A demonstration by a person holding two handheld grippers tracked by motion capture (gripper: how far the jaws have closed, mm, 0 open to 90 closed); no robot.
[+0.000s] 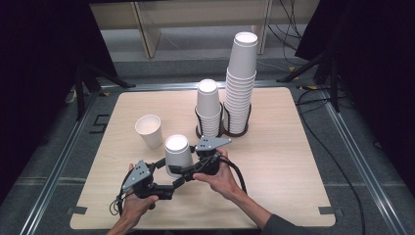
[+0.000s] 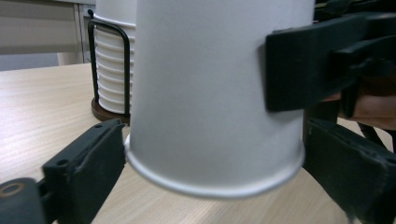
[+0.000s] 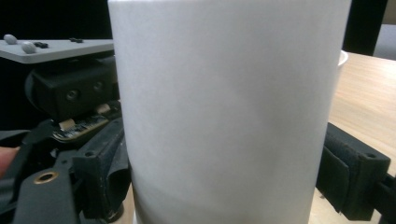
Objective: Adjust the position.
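A white paper cup [image 1: 177,149] stands upside down near the table's front, its rim downward. My right gripper [image 1: 180,165] comes in from the right and is shut on the cup's wall [image 3: 224,102]; its jaws press both sides in the right gripper view. One of its pads [image 2: 299,70] shows against the cup in the left gripper view. My left gripper [image 1: 169,174] reaches in from the left, open, its jaws flanking the cup's rim [image 2: 210,186] low down, close to it on both sides.
Another cup [image 1: 149,129] stands upright just behind and left. Two stacks of upside-down cups sit in black wire holders at the table's middle back, a short one [image 1: 209,107] and a tall one [image 1: 241,83]. The wooden table [image 1: 284,161] extends to the right.
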